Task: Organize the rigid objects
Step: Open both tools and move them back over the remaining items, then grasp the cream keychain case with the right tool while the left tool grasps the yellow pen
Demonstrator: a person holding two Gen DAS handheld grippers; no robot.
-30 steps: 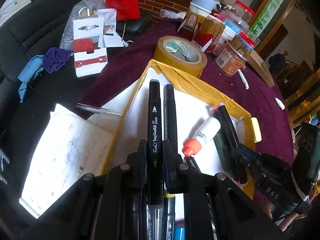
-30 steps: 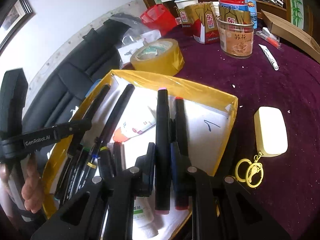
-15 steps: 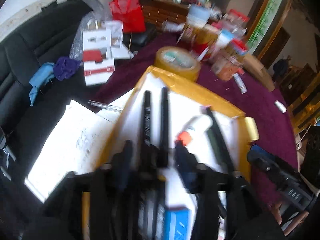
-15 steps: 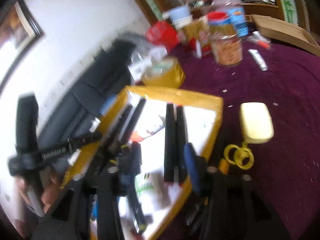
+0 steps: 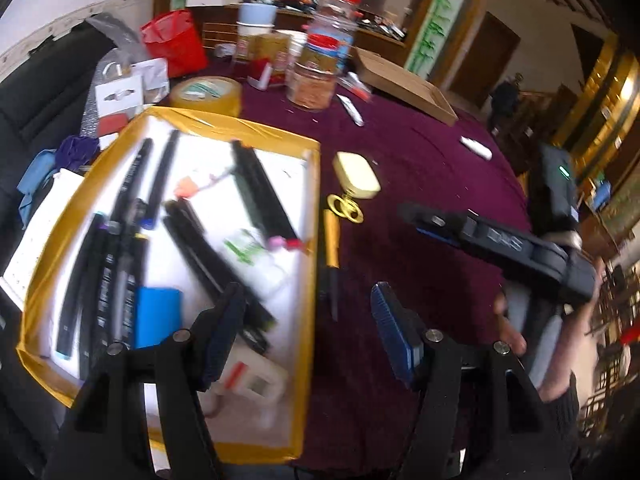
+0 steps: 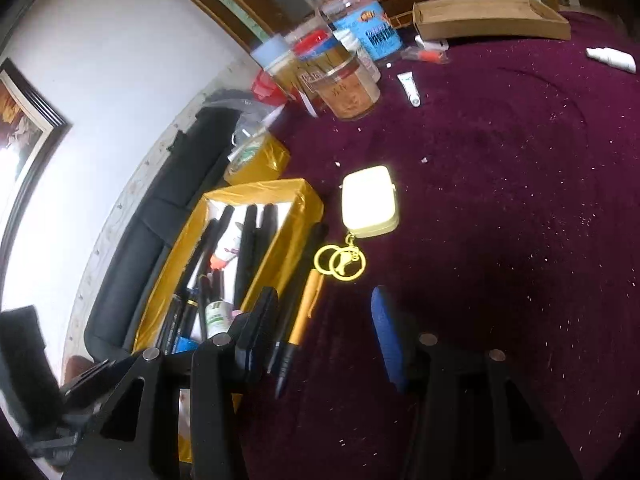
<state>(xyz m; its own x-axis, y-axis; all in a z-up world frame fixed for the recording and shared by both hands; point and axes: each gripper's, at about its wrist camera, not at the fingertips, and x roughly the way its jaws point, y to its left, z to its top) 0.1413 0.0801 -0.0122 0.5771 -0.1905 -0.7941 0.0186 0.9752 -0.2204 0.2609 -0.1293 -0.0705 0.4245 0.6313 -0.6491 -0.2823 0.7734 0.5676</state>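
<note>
Markers: black, many, lying inside the tray, a shallow box with gold-taped walls and a white floor, set on the purple cloth. Some lie in rough parallel at the tray's left side, others cross the middle at angles. Sorting looks well advanced but not finished.

Also in tray: blue block, small white bottle with orange cap, green-labelled tube.

Left outside, by judgement still to be collected:
- Gold pen, on the cloth just beside the tray's right wall, parallel to it.
- Cream case with yellow rings, on the cloth near the tray's far right corner.
- White tube and a second white tube, well apart from the tray, farther across the cloth.

Not clearly part of the job: tape roll, jars, cardboard lid, at the far edge.

Left gripper: jaws spread wide, holding nothing, above the tray's right wall.
Right gripper: jaws spread wide, holding nothing, over the gold pen; likely the next item.
</note>
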